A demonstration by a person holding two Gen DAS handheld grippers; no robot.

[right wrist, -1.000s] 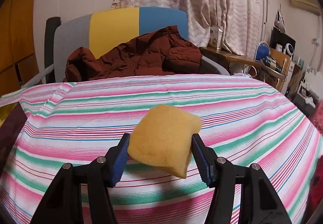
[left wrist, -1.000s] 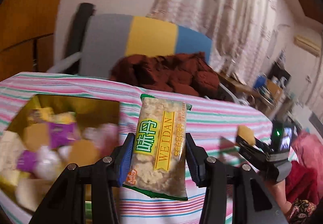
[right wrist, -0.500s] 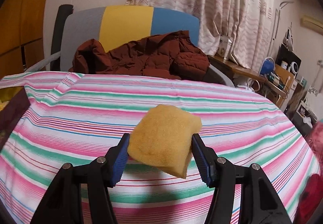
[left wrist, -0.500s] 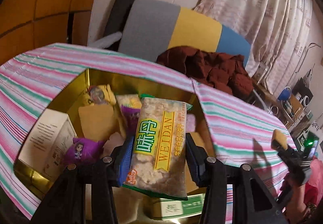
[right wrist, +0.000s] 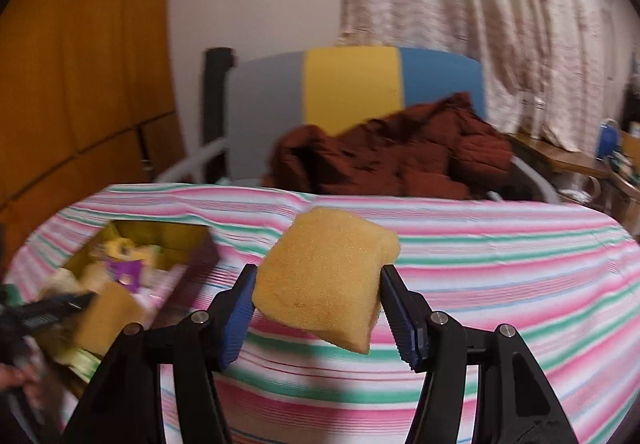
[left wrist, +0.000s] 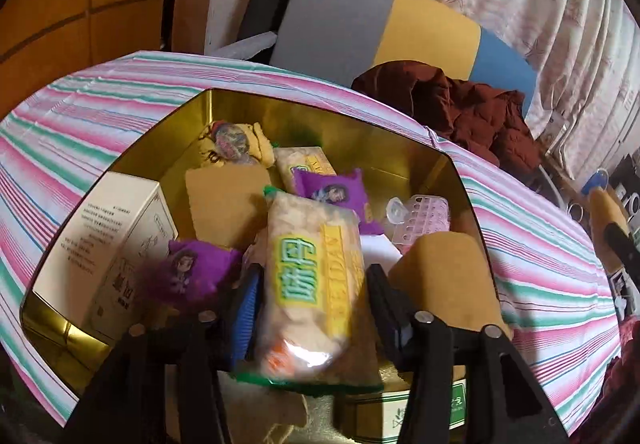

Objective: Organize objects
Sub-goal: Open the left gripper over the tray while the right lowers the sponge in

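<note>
Glossy gold metal tin is lined mirror-smooth; shiny clear plastic snack packet is crinkled. Porous matt yellow foam sponge is rough-textured. Striped pink-green woven tablecloth is seen matt; white cardboard box likewise.

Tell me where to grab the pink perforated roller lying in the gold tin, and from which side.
Grip the pink roller across its round body, near the middle, coming straight down from above. It lies on its side with its clear cap toward the purple packet, and the gold tin wall stands close behind it, so a sideways approach looks blocked. Set the gripper fingers across its width, probably lightly, as it looks hollow.
</note>
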